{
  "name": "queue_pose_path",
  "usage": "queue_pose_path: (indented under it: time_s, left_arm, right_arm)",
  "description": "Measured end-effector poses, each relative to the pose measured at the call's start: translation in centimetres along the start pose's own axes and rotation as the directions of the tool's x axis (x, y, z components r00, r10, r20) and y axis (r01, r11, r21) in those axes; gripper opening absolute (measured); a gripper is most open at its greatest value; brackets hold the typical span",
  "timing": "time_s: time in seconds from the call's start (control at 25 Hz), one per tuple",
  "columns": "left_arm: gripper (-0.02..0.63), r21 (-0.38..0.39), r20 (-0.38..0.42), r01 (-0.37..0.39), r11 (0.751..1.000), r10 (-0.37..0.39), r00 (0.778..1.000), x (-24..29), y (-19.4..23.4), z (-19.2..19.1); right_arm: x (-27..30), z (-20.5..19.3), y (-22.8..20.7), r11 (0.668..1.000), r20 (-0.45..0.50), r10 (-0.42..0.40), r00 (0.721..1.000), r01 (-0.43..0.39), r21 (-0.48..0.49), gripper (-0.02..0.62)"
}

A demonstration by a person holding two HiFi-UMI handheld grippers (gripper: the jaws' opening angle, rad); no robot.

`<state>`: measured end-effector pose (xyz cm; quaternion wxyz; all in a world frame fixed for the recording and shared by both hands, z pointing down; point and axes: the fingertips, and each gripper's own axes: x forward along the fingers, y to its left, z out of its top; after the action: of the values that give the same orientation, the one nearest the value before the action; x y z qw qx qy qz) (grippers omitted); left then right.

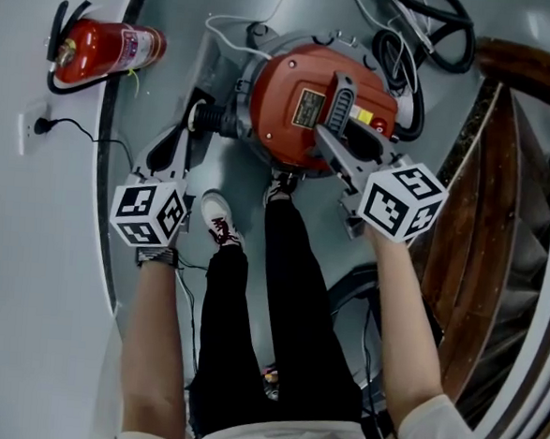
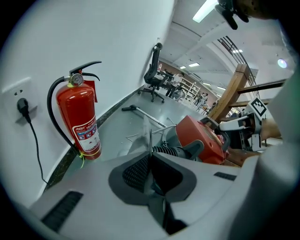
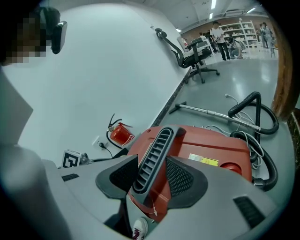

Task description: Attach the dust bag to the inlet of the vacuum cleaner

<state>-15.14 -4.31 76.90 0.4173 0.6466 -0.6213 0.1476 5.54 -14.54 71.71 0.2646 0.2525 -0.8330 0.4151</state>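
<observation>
The right gripper clamps the vacuum handle, which runs along its jaws. The left gripper pinches a thin sheet, possibly the bag. The inlet lies just ahead of it, so left is nearer.

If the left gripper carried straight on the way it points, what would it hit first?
Probably the black ribbed hose connector on the side of the round red vacuum cleaner, just past the left gripper, whose tips pinch a thin pale sheet; depth is unclear.

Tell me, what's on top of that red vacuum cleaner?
A ribbed handle, between the jaws of the right gripper, plus a yellow label. What lies under the handle is hidden.
</observation>
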Motion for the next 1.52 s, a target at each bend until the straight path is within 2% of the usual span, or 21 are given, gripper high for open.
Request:
queue_pose_path:
  time_s: [0.28, 0.52, 0.72, 0.8, 1.0, 1.52]
  left_arm:
    - [0.017, 0.016, -0.015, 0.068, 0.998, -0.067, 0.998, -0.2, -0.6, -0.3]
    - [0.017, 0.11, -0.048, 0.09, 0.99, -0.085, 0.995, -0.1, -1.3, -0.2]
    - [0.017, 0.123, -0.059, 0.104, 0.987, -0.097, 0.994, 0.1, -1.7, 0.1]
    - [0.015, 0.134, -0.067, 0.107, 0.985, -0.099, 0.993, 0.1, -1.8, 0.1]
    - [0.015, 0.19, -0.092, 0.141, 0.972, -0.125, 0.988, 0.1, -2.4, 0.1]
    - [0.017, 0.277, -0.138, 0.209, 0.938, -0.176, 0.975, 0.1, -3.0, -0.1]
  right_arm:
    - [0.1, 0.2, 0.0, 1.0, 0.042, 0.011, 0.999, -0.01, -0.016, 0.199]
    - [0.4, 0.0, -0.1, 0.999, 0.039, 0.024, 0.999, -0.025, 0.029, 0.206]
    - [1.1, -0.3, 0.3, 0.998, 0.002, -0.009, 1.0, 0.009, -0.058, 0.216]
    - [1.2, -0.4, 0.4, 0.997, 0.019, -0.024, 1.0, 0.025, -0.067, 0.218]
    - [1.1, -0.4, 0.3, 0.998, 0.05, -0.037, 0.998, 0.04, -0.047, 0.218]
    - [1.0, -0.4, 0.3, 0.998, 0.083, -0.038, 0.996, 0.041, -0.038, 0.218]
